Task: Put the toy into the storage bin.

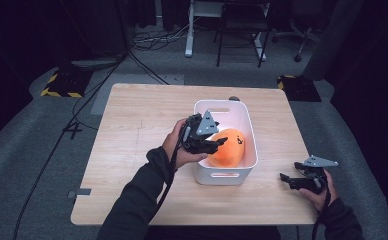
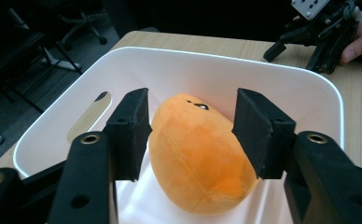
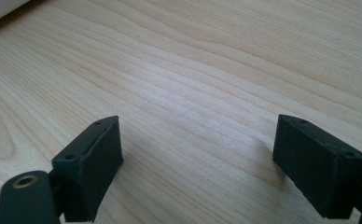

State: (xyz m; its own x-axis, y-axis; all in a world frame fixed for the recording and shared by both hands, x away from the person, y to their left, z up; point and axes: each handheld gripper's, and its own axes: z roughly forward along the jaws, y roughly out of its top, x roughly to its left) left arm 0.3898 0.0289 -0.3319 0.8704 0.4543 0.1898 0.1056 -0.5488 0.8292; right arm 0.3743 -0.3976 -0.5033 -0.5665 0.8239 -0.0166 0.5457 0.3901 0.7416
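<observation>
An orange plush toy [image 1: 230,149] with a small dark face lies inside a white plastic bin [image 1: 222,178] at the middle of the wooden table [image 1: 137,135]. My left gripper [image 1: 221,143] hangs over the bin's left rim and points at the toy. In the left gripper view its open jaws stand on either side of the plush [image 2: 198,158], with the bin's rim [image 2: 216,57] behind. My right gripper [image 1: 286,179] rests open low over the table's front right. Bare wood [image 3: 193,70] lies between its jaws, and it also appears beyond the bin [image 2: 309,42].
The bin has handle slots in its short walls [image 2: 88,116]. Beyond the table's far edge, on grey carpet, stand chairs [image 1: 242,30], cables and yellow-black striped blocks [image 1: 62,85]. The table's left half is bare wood.
</observation>
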